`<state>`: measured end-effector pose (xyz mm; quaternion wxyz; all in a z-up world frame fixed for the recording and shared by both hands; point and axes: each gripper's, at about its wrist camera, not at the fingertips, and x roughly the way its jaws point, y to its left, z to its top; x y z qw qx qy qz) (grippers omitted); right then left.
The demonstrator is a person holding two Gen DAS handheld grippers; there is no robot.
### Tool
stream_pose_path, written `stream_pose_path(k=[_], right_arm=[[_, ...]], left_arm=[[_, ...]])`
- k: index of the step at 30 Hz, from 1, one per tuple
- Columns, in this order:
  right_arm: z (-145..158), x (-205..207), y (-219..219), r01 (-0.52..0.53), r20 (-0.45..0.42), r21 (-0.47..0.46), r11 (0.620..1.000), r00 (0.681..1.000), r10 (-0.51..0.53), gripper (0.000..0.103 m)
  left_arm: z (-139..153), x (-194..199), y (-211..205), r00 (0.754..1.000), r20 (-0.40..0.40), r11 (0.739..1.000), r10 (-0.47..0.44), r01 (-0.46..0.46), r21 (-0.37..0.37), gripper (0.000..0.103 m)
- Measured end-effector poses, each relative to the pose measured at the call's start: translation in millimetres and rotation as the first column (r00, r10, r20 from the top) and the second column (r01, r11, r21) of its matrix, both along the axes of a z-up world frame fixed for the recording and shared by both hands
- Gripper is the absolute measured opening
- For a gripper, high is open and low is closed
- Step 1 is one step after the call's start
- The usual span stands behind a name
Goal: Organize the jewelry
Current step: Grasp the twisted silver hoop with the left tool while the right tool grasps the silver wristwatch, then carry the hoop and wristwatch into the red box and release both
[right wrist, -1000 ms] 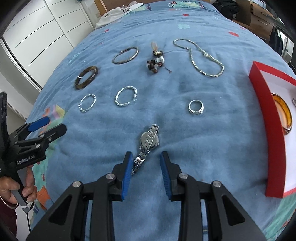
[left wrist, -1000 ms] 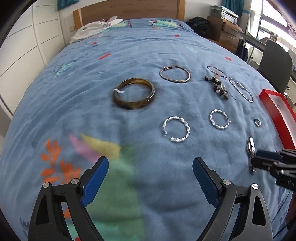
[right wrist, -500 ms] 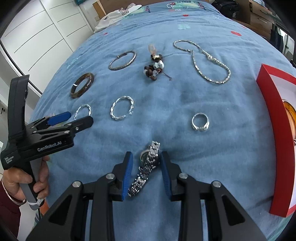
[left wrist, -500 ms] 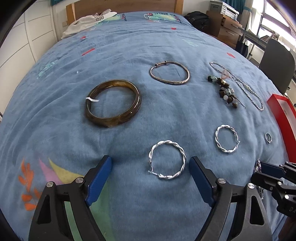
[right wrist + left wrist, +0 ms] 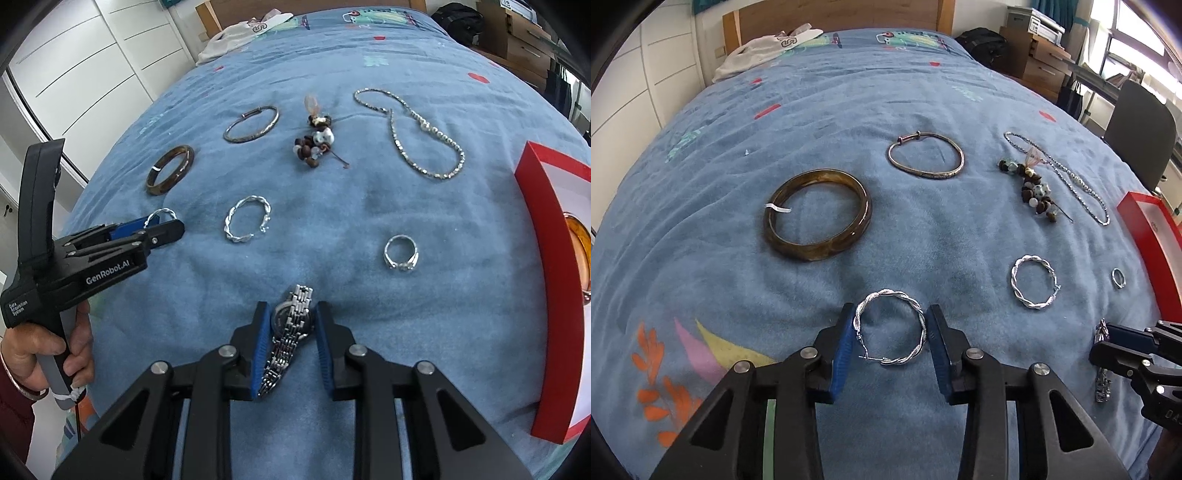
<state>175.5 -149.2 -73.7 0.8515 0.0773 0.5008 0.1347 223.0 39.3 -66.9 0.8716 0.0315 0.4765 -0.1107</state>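
Note:
Jewelry lies spread on a blue bedspread (image 5: pixel 701 258). My left gripper (image 5: pixel 891 317) has closed around a twisted silver hoop (image 5: pixel 891 326), its blue pads touching the hoop's two sides. My right gripper (image 5: pixel 289 317) is shut on a silver watch (image 5: pixel 290 328) at its face; the band trails back between the fingers. A second twisted hoop (image 5: pixel 1033 286), a ring (image 5: pixel 401 253), a brown bangle (image 5: pixel 817 214), a thin silver bangle (image 5: pixel 925 155), a bead cluster (image 5: pixel 1032 188) and a silver chain (image 5: pixel 413 136) lie beyond.
A red-edged box (image 5: pixel 554 295) with a white lining stands at the right and holds an amber bangle (image 5: pixel 580 240). White clothing (image 5: pixel 768 48) lies by the wooden headboard. A chair (image 5: pixel 1137 133) and drawers stand beyond the bed's right side.
My left gripper has moved forward over the near twisted hoop and closed from wide open onto it. My right gripper has moved forward along the watch from its band to its face.

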Motion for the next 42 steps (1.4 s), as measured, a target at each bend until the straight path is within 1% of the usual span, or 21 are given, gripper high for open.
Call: stream_pose_path(k=[6,12,18,21,24,31,37,42], right_arm=[[11,-7,1,-0.012,0.018,0.003,1.0,1.0,0.012,0.023],[30,-18,-3,-0.018,0.052,0.019,1.0,0.999,0.017,0.023],[57,-34,-24,0.01,0.101,0.028,1.0,0.995,-0.013,0.023],[70,-42,-42,0.038,0.124,0.031,0.999,0.991,-0.041,0.023],[83,-53,-70,0.076,0.148,0.025,0.997,0.986,-0.079,0.023],[108,-74,-152,0.187,0.192,0.004,0.982,0.964,-0.184,0.023],[112,-74,-216,0.239,0.192,-0.044,0.97,0.955,-0.226,0.023],[102,-62,-255,0.257,0.164,-0.06,0.964,0.956,-0.245,0.023]], left_arm=[[9,-14,2,1.0,0.002,1.0,0.012,-0.012,-0.005,0.038],[28,-31,-3,1.0,0.02,1.0,0.007,-0.007,0.003,0.038],[52,-47,-26,0.998,0.05,0.999,-0.037,0.037,-0.005,0.038],[65,-54,-51,0.995,0.068,0.997,-0.077,0.077,-0.011,0.038],[75,-58,-78,0.99,0.079,0.993,-0.114,0.117,-0.029,0.038],[91,-65,-156,0.974,0.092,0.973,-0.208,0.216,-0.084,0.038],[95,-64,-226,0.955,0.087,0.95,-0.284,0.292,-0.108,0.038],[85,-48,-274,0.943,0.069,0.938,-0.326,0.332,-0.1,0.038]])
